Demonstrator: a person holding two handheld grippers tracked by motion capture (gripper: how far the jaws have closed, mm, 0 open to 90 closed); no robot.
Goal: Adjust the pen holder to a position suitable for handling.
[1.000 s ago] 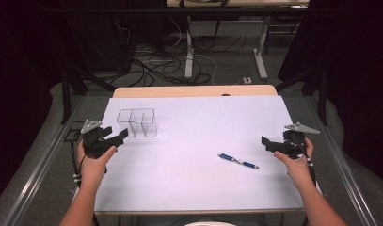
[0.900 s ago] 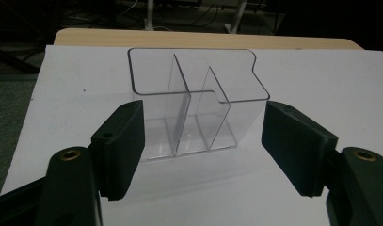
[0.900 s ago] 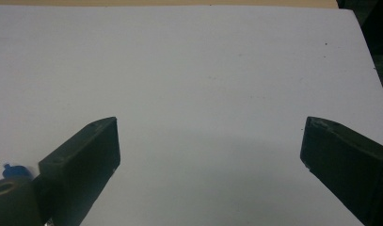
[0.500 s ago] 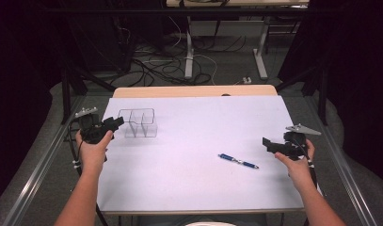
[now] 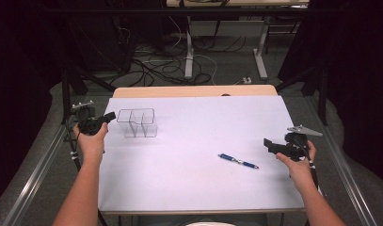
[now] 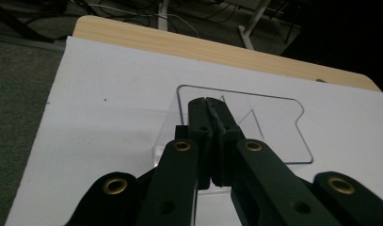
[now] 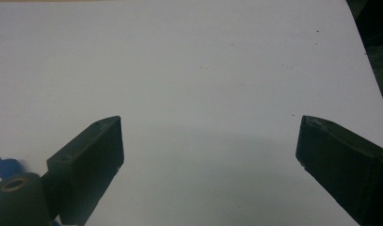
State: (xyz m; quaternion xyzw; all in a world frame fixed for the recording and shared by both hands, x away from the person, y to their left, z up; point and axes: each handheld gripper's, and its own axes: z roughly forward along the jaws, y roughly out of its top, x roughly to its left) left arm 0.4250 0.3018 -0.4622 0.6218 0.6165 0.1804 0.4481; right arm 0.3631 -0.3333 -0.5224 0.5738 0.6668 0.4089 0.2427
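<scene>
At left of frame, the left claw [image 6: 208,101] is clenched empty beside a clear organizer [image 5: 138,122]. At right, the right claw [image 7: 208,141] gapes wide, released, near a blue pen [image 5: 238,161].

A clear plastic organizer [image 5: 138,123] with several open-topped compartments stands upright on the far left part of my white table cover [image 5: 194,188]; through my left gripper view its see-through walls [image 6: 241,122] rise just past my jaw tips. A blue pen [image 5: 238,161] lies flat near the right side, well apart from the organizer, slanting from far-left to near-right.
</scene>
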